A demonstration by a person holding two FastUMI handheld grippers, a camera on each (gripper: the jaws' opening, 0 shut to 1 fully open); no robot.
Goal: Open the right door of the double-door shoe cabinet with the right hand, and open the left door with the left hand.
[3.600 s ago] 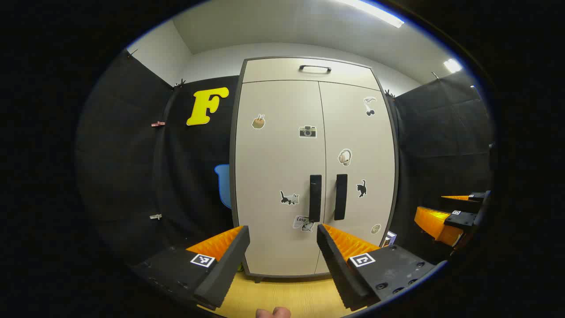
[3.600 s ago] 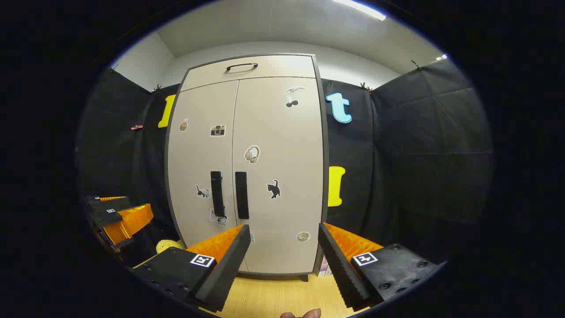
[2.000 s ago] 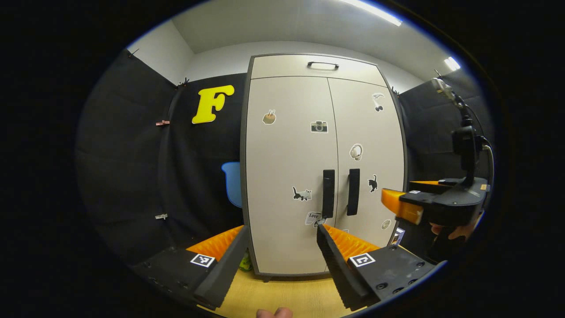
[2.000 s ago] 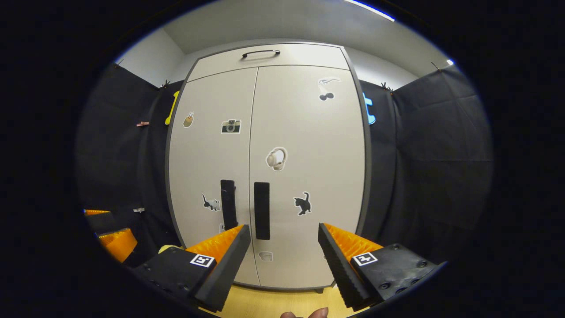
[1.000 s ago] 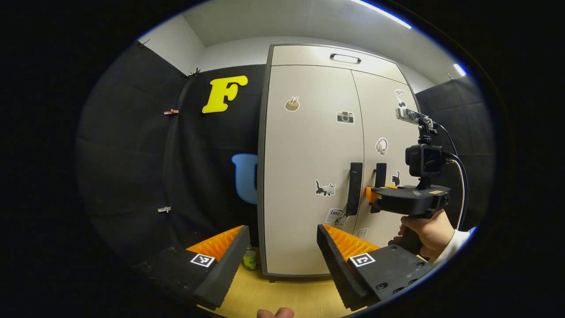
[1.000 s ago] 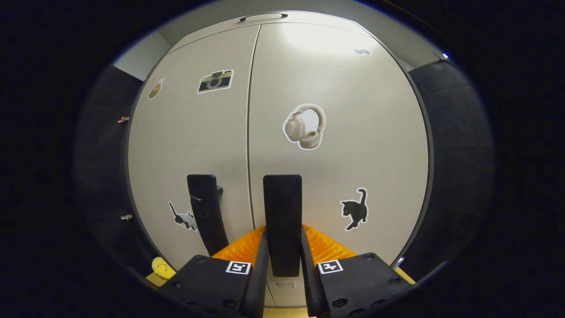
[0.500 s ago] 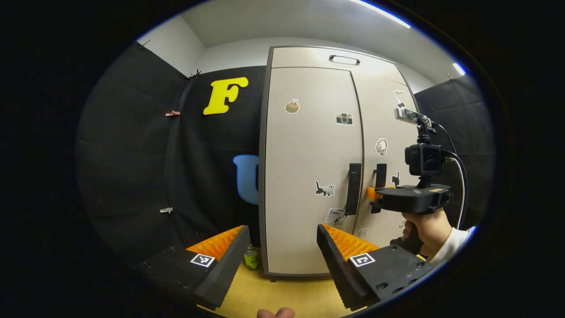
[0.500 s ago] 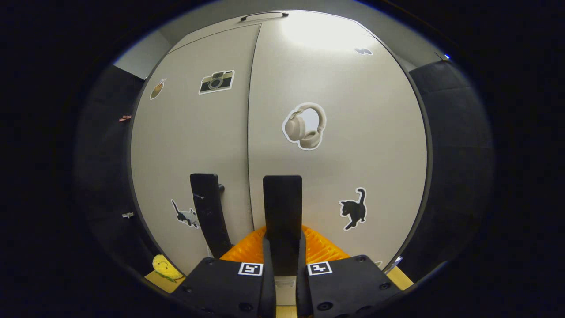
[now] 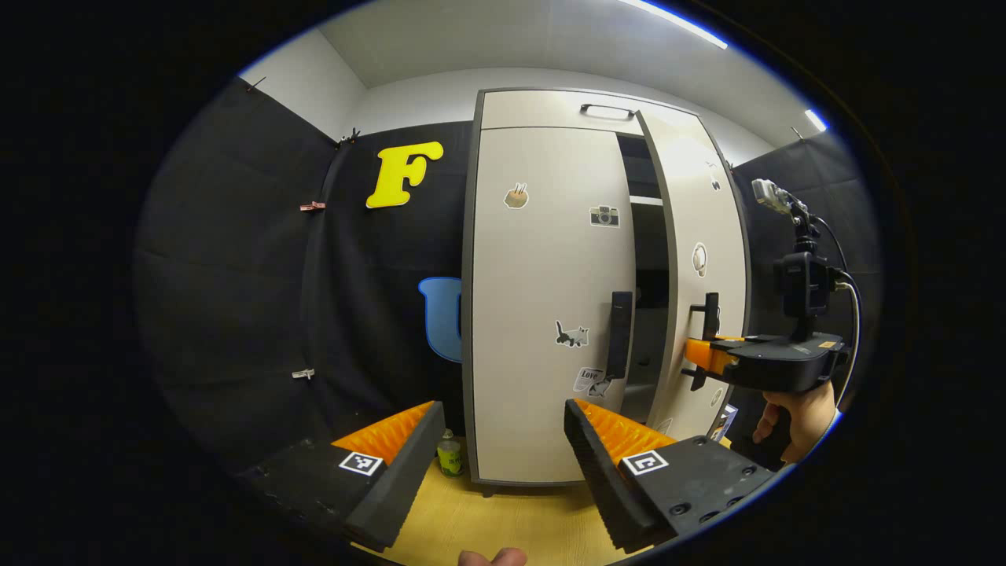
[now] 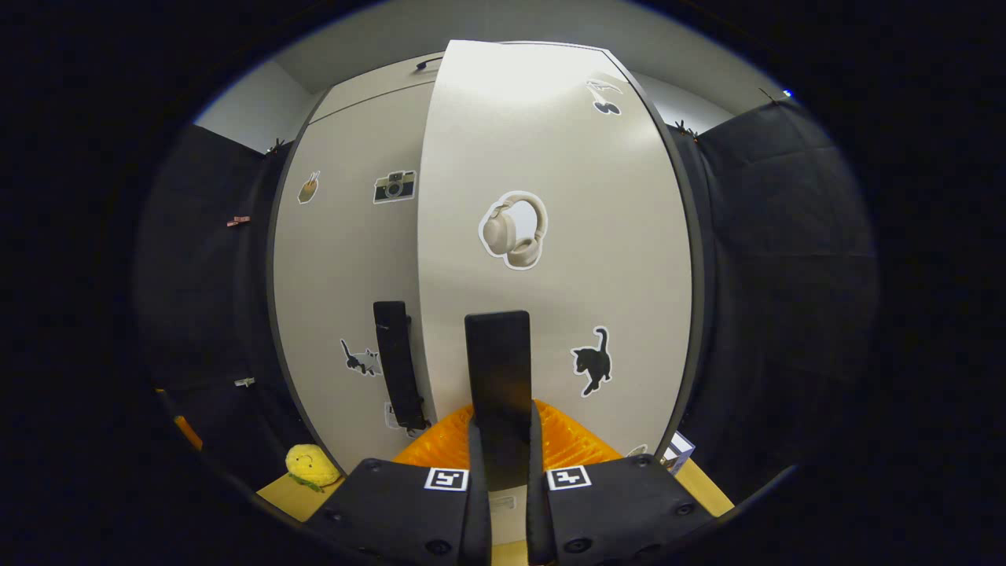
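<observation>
Booth floor (image 9: 503, 523) below; cabinet (image 9: 550, 110) at centre. Right gripper (image 10: 501, 440) clamped on right handle (image 10: 497, 369), right door (image 10: 550, 157) ajar. Left gripper (image 9: 503, 440) spread apart, lower centre, short of closed left door (image 9: 542, 267).

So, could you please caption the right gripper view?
Right gripper shut on the right door's handle, door ajar.

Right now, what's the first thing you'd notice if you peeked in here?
The tall cream shoe cabinet covered in stickers, with its right door swung partly open so dark shelves show behind it. The right gripper is clamped on the right door handle, just below a headphones sticker in the right gripper view. The left door is closed, and the left gripper hangs open in front of it.
</observation>
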